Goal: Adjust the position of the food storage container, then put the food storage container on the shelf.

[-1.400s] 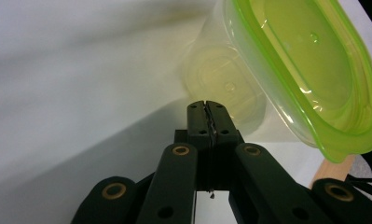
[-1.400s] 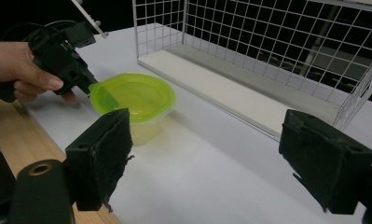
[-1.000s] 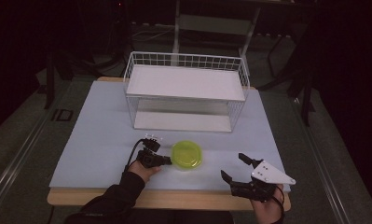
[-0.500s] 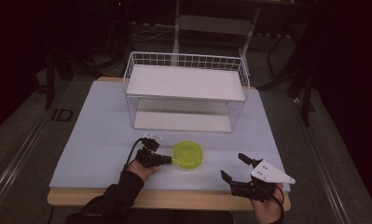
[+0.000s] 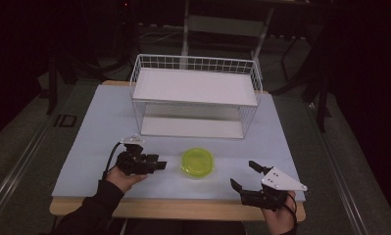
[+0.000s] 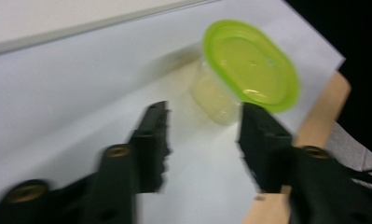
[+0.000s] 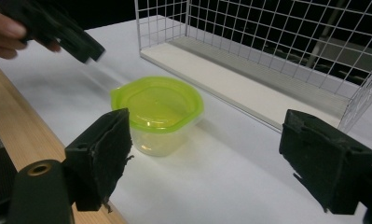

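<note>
A small round tub (image 5: 197,163) sits on the table (image 5: 95,132), near the front edge, between the two claws. Its sides are clear, thin plastic and look a bit cloudy. Its lid is bright green, smooth and shiny, with a flat top and a raised rim. The lid is on.

The left claw (image 5: 158,164) is just beside the tub, on its left, and does not touch it. Its two black jaws are partly apart and have just been opening, with nothing between them. In the left gripper view the left claw (image 6: 203,135) looks blurry, and the tub (image 6: 242,70) stands a little way past the tips. A hand in a dark sleeve holds this claw.

The right claw (image 5: 244,176) is near the front right of the table, apart from the tub. Its jaws stand wide open and hold nothing. In the right gripper view the pads (image 7: 102,154) are black and blocky, with rough, chipped edges.

The table has a smooth, pale blue-white cover, and a strip of light wood shows along the front edge. Behind the tub stands a white wire basket (image 5: 195,98). It is a box shape made of thin wire squares, with flat white boards at the top and bottom.
</note>
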Available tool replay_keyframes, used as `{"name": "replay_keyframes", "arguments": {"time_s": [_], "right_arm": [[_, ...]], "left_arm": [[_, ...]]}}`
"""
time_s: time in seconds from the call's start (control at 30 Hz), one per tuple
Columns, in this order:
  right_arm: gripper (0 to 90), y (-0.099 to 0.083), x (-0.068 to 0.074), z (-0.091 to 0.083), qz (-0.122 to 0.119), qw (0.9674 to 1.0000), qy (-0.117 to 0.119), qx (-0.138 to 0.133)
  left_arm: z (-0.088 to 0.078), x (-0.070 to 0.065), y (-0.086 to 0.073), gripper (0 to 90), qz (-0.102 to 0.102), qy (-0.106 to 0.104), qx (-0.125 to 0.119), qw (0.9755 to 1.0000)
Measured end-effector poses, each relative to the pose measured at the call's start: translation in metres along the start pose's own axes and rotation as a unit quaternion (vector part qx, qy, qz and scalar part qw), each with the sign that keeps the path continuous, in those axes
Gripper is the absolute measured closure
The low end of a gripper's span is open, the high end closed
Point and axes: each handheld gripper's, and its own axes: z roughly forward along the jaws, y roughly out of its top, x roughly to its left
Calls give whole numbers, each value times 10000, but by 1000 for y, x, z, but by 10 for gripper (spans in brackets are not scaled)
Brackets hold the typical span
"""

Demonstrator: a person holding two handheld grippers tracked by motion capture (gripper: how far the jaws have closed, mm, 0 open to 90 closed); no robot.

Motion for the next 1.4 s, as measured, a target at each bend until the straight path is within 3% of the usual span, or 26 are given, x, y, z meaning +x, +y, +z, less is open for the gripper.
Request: {"name": "replay_keyframes", "arguments": {"time_s": [0.03, 0.1, 0.13, 0.23, 0.3, 0.33, 0.4, 0.43, 0.53, 0.57, 0.7, 0.77, 0.87, 1.0, 1.13, 1.27, 1.4], "right_arm": [[158, 0, 0, 0, -20, 10000, -2, -4], [156, 0, 0, 0, 56, 10000, 32, 3], [156, 1, 0, 0, 53, 10000, 17, 37], [145, 2, 0, 0, 89, 9999, 81, 49], [143, 3, 1, -1, 96, 9999, 110, 56], [143, 7, 3, -3, -45, 9999, 109, 61], [143, 9, 4, -3, -82, 9999, 135, 16], [146, 12, 5, -3, -133, 9996, 226, 48], [146, 13, 5, -2, -155, 9995, 246, 77], [146, 18, 6, -2, -169, 9993, 318, 95], [143, 23, 6, -1, -276, 9991, 267, 158], [142, 24, 6, 0, -275, 9991, 275, 174], [138, 30, 3, 3, -242, 9992, 315, 84], [144, 36, 1, 9, -219, 9991, 309, 204], [143, 42, 0, 15, -183, 9986, 366, 335], [130, 51, 0, 30, 68, 9983, 370, 438], [122, 54, -5, 43, 332, 9969, 589, 398]], "left_arm": [[-6, -1, -1, 377, 38, -121, -105, 9999], [-16, -5, -3, 238, 121, -138, -221, 9996], [-20, -7, -5, 186, 118, -272, -263, 9992], [-33, -15, -9, 125, 296, -580, -539, 9964], [-39, -23, -11, 81, 458, -582, -601, 9954], [-45, -31, -13, 20, 512, -767, -764, 9928], [-45, -31, -13, 20, 512, -767, -764, 9928], [-51, -40, -14, 20, 663, -761, -985, 9900], [-52, -42, -14, 20, 732, -781, -1006, 9892], [-54, -47, -13, 20, 853, -815, -1078, 9871], [-54, -53, -9, 20, 1101, -701, -1103, 9853], [-53, -56, -6, 20, 1129, -770, -1147, 9840], [-50, -59, -2, 21, 1127, -908, -1029, 9841], [-45, -62, 6, 21, 1254, -992, -876, 9832], [-40, -61, 14, 39, 1229, -866, -799, 9854], [-29, -58, 27, 39, 1220, -816, -722, 9865], [-21, -53, 35, 40, 1101, -747, -696, 9887]]}}
